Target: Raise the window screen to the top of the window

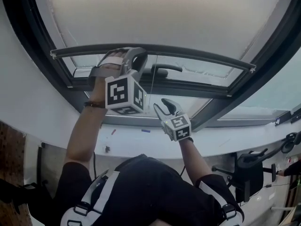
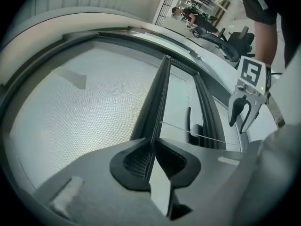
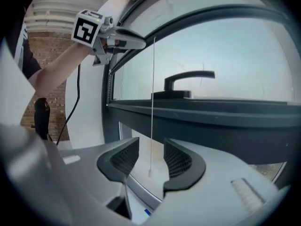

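Right now the person is standing at the window with both arms up. The L gripper (image 2: 153, 145) is gripping the bottom bar (image 2: 159, 93) of the screen (image 1: 164, 13). Its fingers (image 2: 135, 161) are pinching almost together on the bar's thin edge, prob. so the bar can be pushed up w/o slipping. It is holding left of the bar's middle, near the frame side.

The R gripper (image 3: 151, 144) is hovering lower, below the handle (image 3: 188, 76) and near the sill (image 1: 225, 142). Its fingers (image 3: 123, 158) are standing apart. The thin cord (image 3: 153, 102) is hanging straight down btwn them and touching neither pad. The cord's small end bead is dangling just past the fingertips. So the R side is gripping nothing yet. It looks lined up to catch the cord, maybe to keep it taut or out of the way while the bar goes up.

As for the screen, its mesh is covering the upper pane. The bar is sitting low, just above handle level, w/ bare glass below it. By my reckoning the raise is only starting, since most of the travel to the top is yet to come.

One risk is that a one-sided grip could be tilting the bar in its tracks.
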The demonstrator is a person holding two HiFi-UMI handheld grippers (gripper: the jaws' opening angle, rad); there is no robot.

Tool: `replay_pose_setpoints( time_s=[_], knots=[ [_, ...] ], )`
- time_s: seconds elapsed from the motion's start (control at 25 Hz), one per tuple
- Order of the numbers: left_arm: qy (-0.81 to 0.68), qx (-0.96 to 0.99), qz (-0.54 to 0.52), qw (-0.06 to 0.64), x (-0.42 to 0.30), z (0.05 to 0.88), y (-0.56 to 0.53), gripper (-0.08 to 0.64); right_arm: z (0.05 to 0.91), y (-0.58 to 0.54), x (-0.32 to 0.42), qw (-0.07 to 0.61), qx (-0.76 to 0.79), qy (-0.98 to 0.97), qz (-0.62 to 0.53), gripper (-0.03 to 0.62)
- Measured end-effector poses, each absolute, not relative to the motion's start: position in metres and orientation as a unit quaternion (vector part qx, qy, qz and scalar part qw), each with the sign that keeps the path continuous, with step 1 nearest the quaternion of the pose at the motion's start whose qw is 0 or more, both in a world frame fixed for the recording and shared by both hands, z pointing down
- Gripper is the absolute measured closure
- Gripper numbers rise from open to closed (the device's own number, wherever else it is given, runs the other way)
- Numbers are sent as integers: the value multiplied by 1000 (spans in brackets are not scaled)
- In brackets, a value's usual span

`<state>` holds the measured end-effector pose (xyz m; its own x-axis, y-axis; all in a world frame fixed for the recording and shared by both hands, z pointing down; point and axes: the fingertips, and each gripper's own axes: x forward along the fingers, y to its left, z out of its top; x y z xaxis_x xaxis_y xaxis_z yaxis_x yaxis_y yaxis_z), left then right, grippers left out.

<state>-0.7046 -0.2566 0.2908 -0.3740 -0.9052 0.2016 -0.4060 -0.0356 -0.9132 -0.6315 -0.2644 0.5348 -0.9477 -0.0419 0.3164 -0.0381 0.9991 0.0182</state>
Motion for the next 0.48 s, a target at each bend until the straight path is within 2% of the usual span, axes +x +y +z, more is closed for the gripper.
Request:
replay_pose_setpoints(
  time_s=[0.24,0.4,0.48],
  knots=[
    [644,-510,-517,240,-704,273,-257,525,575,-252,-658,205,-7,-979,-18,390],
    [651,-512,-505,242,-705,265,-255,522,604,-254,-678,235,-6,-972,-21,393],
    [651,-514,-504,241,-705,259,-255,522,615,-257,-686,239,3,-971,-15,425]
  ],
)
